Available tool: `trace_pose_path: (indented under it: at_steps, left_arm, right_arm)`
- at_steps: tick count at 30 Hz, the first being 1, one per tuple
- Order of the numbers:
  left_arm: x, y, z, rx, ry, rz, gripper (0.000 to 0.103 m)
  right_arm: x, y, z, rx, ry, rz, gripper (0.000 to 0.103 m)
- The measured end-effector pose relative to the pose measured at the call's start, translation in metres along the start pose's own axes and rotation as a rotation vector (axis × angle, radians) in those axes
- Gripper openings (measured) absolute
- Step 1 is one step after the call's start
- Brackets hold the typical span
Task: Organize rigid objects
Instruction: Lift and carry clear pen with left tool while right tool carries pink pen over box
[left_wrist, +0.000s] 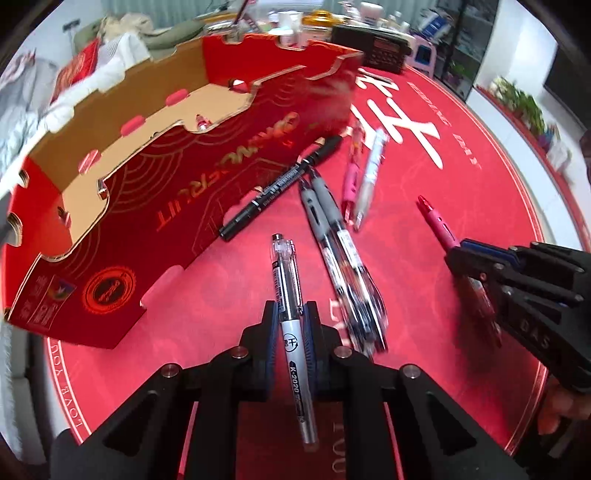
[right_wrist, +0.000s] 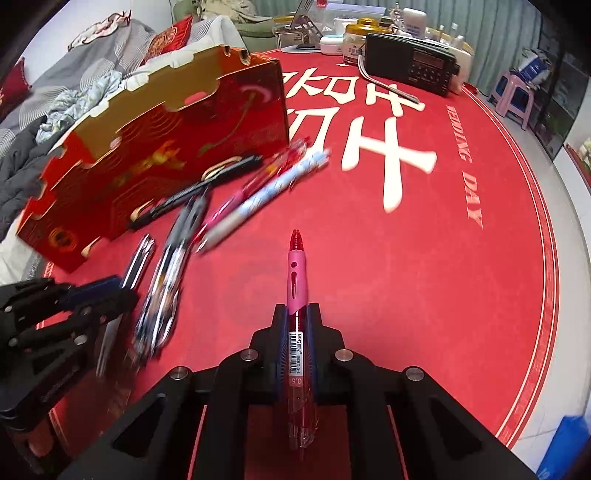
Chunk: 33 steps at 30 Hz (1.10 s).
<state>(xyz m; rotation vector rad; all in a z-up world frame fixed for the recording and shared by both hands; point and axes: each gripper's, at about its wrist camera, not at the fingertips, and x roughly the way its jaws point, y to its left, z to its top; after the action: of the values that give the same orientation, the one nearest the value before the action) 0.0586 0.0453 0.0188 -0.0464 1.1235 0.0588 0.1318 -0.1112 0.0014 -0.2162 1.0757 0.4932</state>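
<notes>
My left gripper (left_wrist: 290, 314) is shut on a clear pen with a white label (left_wrist: 284, 266), which points forward between the pads. My right gripper (right_wrist: 297, 314) is shut on a red pen with a pink grip (right_wrist: 295, 273); in the left wrist view it (left_wrist: 458, 254) sits at the right. On the red table mat lie a black marker (left_wrist: 280, 184), two grey-grip pens (left_wrist: 332, 236), a pink pen (left_wrist: 351, 173) and a white pen (left_wrist: 369, 173). An open red cardboard box (left_wrist: 177, 206) stands beyond them to the left, tilted in this view.
A black radio (right_wrist: 410, 66) and several jars (right_wrist: 354, 40) stand at the table's far edge. Bedding and clothes (right_wrist: 74, 99) lie behind the box. A pink stool (right_wrist: 515, 92) stands off the table at the right. The round table's rim (right_wrist: 546, 258) curves along the right.
</notes>
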Motion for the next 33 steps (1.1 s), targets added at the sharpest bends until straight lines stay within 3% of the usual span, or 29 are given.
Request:
trace_pose_path:
  at_steps: [15, 26, 31, 33]
  left_arm:
    - [-0.016, 0.002, -0.034, -0.018, 0.020, 0.035, 0.014]
    - [-0.019, 0.007, -0.042, -0.030, 0.008, 0.014, 0.014]
    - [-0.021, 0.014, -0.044, -0.040, -0.003, -0.022, 0.014]
    - [-0.021, 0.011, -0.044, -0.029, -0.007, -0.002, 0.014]
  right_arm:
    - [-0.025, 0.022, -0.026, 0.058, -0.029, 0.081, 0.011]
    - [-0.013, 0.051, -0.035, -0.103, 0.065, -0.037, 0.011]
    - [-0.012, 0.056, -0.037, -0.116, 0.056, -0.073, 0.011]
    - [-0.014, 0.053, -0.038, -0.080, 0.047, -0.066, 0.011]
